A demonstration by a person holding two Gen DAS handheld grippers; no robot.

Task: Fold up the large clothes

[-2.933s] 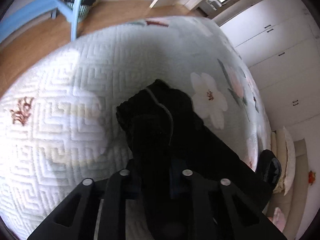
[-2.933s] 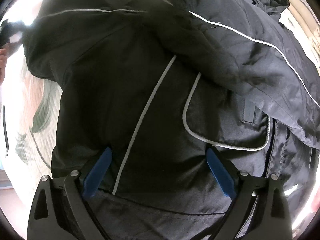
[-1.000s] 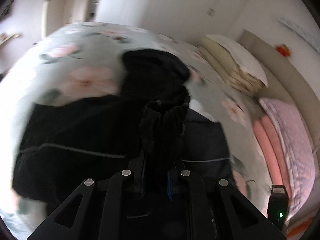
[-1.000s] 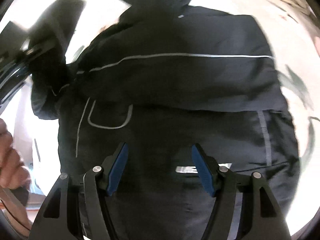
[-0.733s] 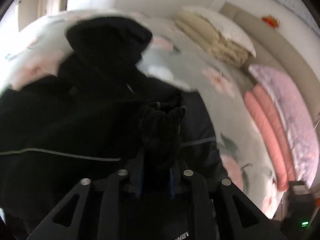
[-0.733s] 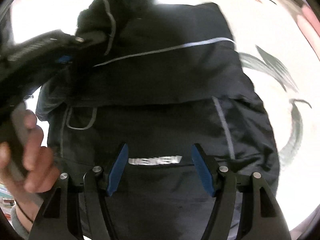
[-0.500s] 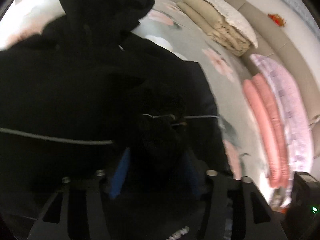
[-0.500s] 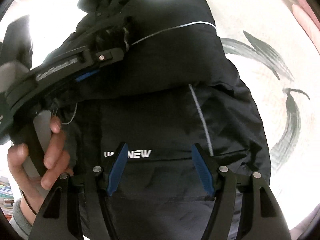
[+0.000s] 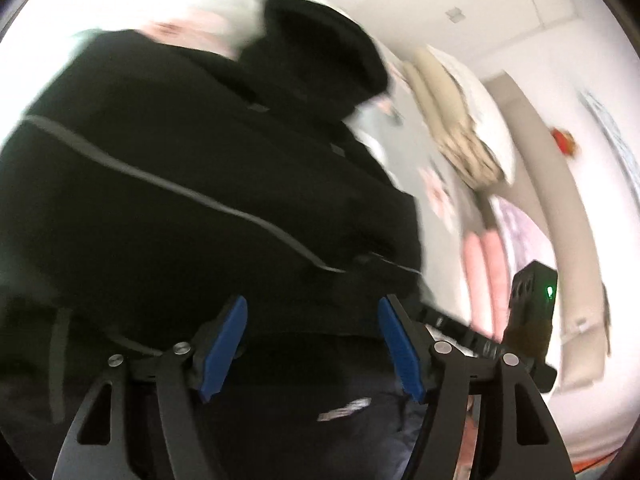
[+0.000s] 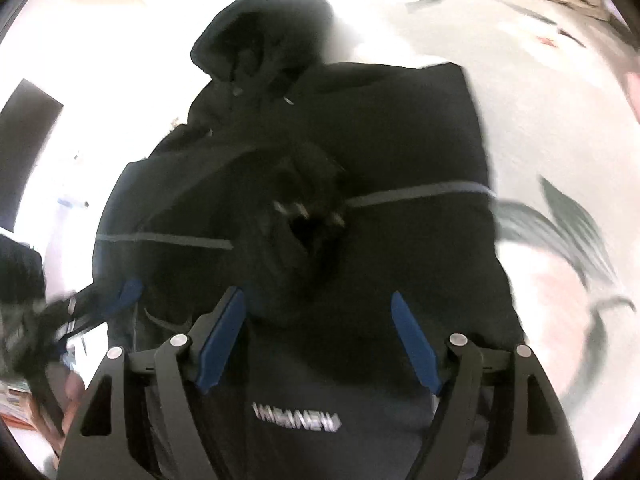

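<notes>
A black hooded jacket [image 9: 192, 184] with thin grey piping lies on the floral bedspread [image 10: 560, 128], both sleeves folded across its body. It also shows in the right wrist view [image 10: 384, 128], hood [image 10: 264, 36] at the far end, sleeve cuff [image 10: 308, 216] lying on the middle. My left gripper [image 9: 312, 344] is open and empty just above the jacket's lower part. My right gripper [image 10: 316, 340] is open and empty above the hem near white lettering [image 10: 298, 422]. The left gripper shows blurred at the left of the right wrist view [image 10: 100, 312].
Folded beige bedding [image 9: 452, 128] and pink quilts [image 9: 488, 264] lie at the head of the bed by a padded headboard [image 9: 560, 216]. The right gripper's body with a green light [image 9: 536, 312] is at the right. White wardrobes [image 9: 480, 8] stand behind.
My left gripper carried the sleeve cuff across the jacket, opened and let it go on the body, then drew back. My right gripper stayed open over the hem.
</notes>
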